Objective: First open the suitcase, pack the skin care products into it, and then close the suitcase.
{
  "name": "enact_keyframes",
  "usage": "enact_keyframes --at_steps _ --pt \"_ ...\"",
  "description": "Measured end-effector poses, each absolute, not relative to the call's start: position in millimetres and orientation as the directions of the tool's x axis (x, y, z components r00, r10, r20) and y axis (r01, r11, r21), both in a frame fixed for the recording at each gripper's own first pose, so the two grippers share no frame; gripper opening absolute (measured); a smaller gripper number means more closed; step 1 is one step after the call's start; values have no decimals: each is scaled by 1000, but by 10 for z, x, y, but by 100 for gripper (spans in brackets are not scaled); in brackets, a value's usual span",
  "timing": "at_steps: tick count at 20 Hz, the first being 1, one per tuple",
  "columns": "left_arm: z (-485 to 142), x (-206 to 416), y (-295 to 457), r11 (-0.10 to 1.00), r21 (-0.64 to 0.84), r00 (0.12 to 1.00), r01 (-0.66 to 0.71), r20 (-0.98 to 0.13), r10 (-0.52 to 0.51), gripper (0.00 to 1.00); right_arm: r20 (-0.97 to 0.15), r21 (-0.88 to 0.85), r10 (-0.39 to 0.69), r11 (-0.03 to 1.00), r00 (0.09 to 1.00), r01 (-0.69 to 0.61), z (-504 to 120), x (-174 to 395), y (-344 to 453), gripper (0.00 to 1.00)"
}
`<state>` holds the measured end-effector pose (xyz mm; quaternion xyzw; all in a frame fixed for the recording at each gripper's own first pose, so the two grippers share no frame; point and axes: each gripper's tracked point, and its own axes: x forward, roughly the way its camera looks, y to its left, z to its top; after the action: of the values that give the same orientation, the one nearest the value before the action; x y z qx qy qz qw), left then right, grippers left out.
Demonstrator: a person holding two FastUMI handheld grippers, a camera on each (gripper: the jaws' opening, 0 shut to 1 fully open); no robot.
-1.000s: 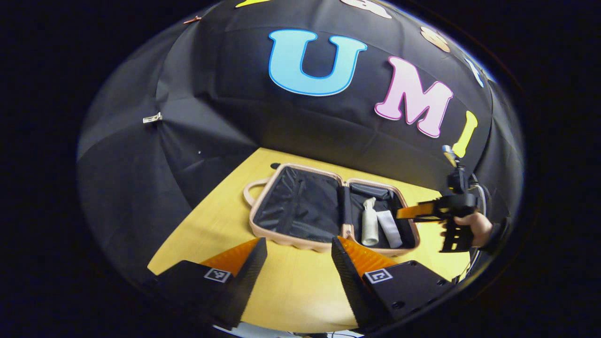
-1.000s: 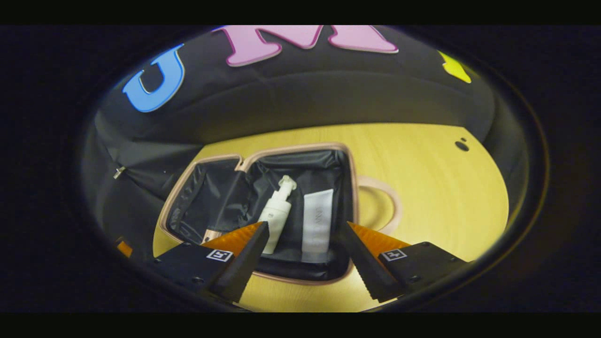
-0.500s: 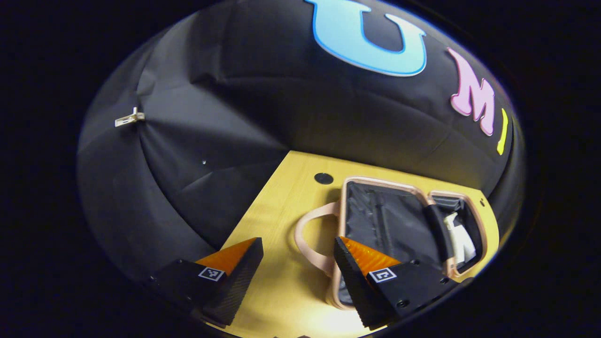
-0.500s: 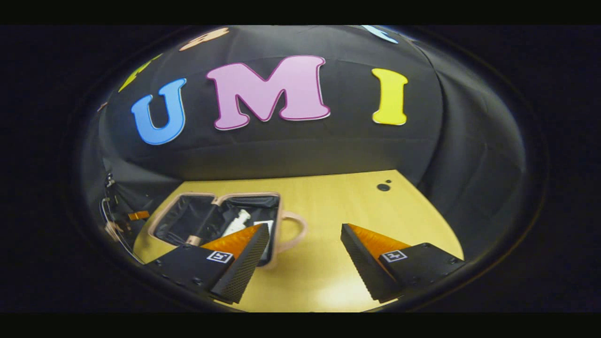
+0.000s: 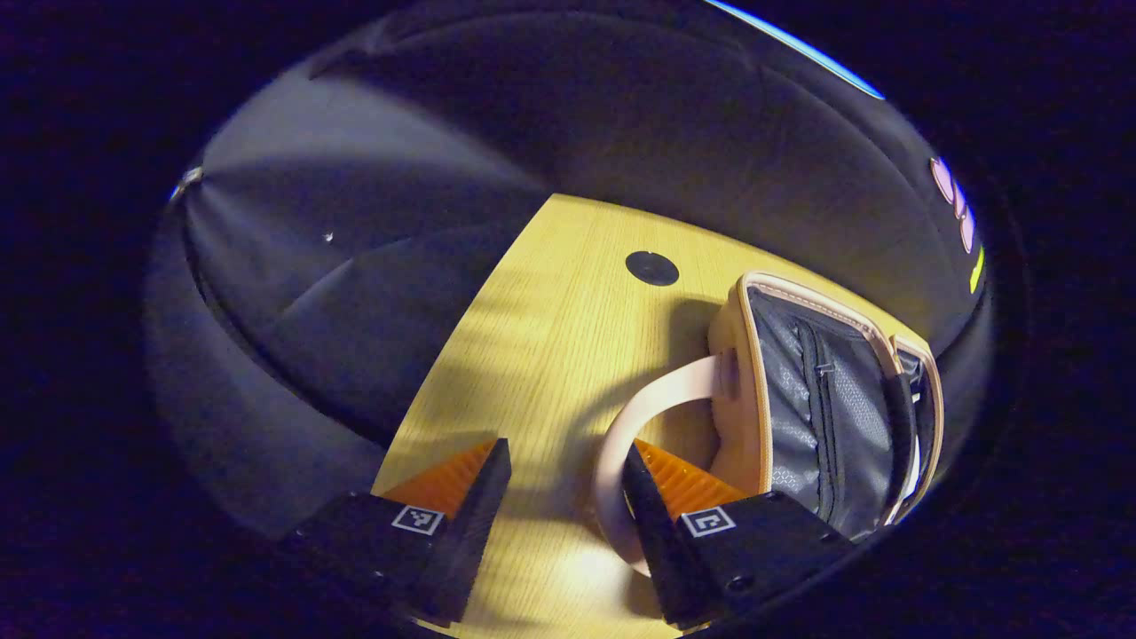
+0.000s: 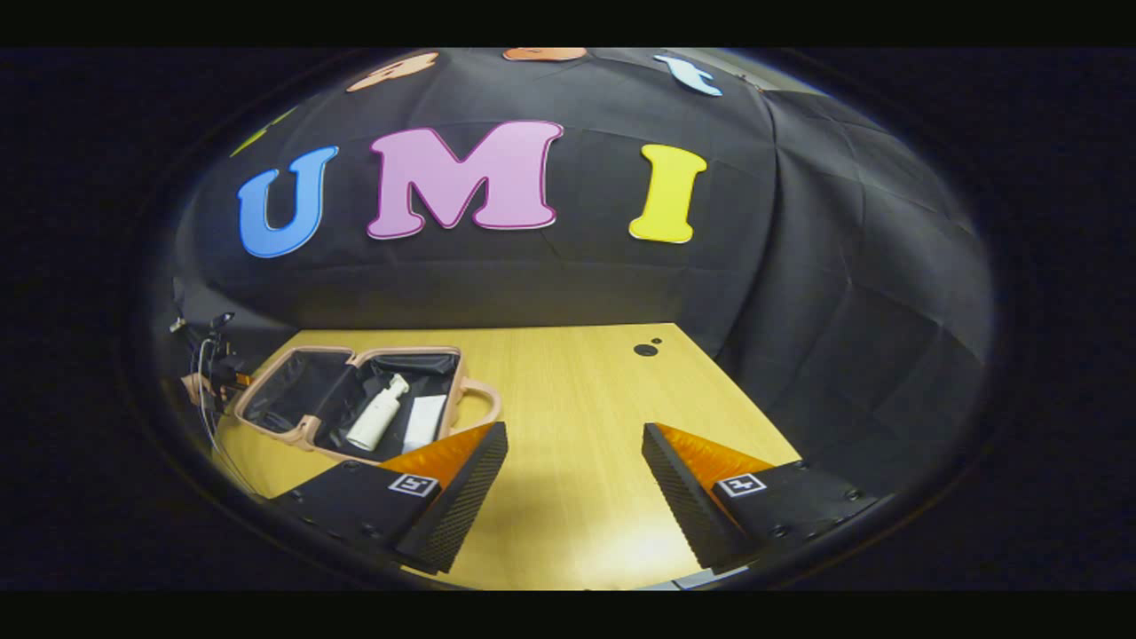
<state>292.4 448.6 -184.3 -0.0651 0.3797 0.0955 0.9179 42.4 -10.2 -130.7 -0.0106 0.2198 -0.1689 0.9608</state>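
Suitcase [image 5: 799, 399] lies open on the wooden table [image 5: 532, 355], seen from two quite different stations. In the left gripper view it sits close, ahead and to the right of the left gripper [image 5: 561, 497], whose fingers are spread apart with nothing between them; the pale loop handle [image 5: 621, 444] of the case curves just in front of the right-hand finger and partly behind it (whether they touch cannot be told). From here the near half shows its dark lining and a zip, while the far half is squeezed against the edge of the view and its contents are hard to make out.

The right gripper view stands farther off and shows the interior plainly: the case lies ahead and well to the left of the right gripper [image 6: 575, 479], and in the half nearer that gripper a white pump bottle [image 6: 376, 415] and a white tube [image 6: 424, 422] lie side by side. The second handle [image 6: 479, 410] loops toward the gripper. This gripper is likewise spread wide and empty.

Directly ahead of the right gripper the tabletop is bare wood as far as the back edge, where a small dark round hole [image 6: 645, 350] sits. A similar hole [image 5: 652, 268] lies ahead of the left gripper, and the table's edge runs close along that gripper's left side.
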Motion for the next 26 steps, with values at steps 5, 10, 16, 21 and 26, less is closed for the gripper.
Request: enact_keyframes --at_steps 5,10,16,21,26 --pt "-1836 2986 4280 979 41 686 -201 -708 171 27 -450 -64 -347 931 823 358 -1448 242 -170 97" --pt "-1660 2957 4286 962 63 728 -267 -640 244 9 -450 -92 -336 939 828 331 -1454 158 -232 98" --pt "-696 2748 4166 947 154 803 -282 -501 321 6 -447 -64 -299 951 843 303 -1476 149 -296 97" --pt "489 2417 3359 964 142 904 -225 -338 261 6 -443 -40 -239 968 864 248 -1461 260 -326 97" --pt "1192 2282 2241 980 128 954 -149 -243 177 6 -401 -29 -191 980 896 196 -1308 334 -437 98"
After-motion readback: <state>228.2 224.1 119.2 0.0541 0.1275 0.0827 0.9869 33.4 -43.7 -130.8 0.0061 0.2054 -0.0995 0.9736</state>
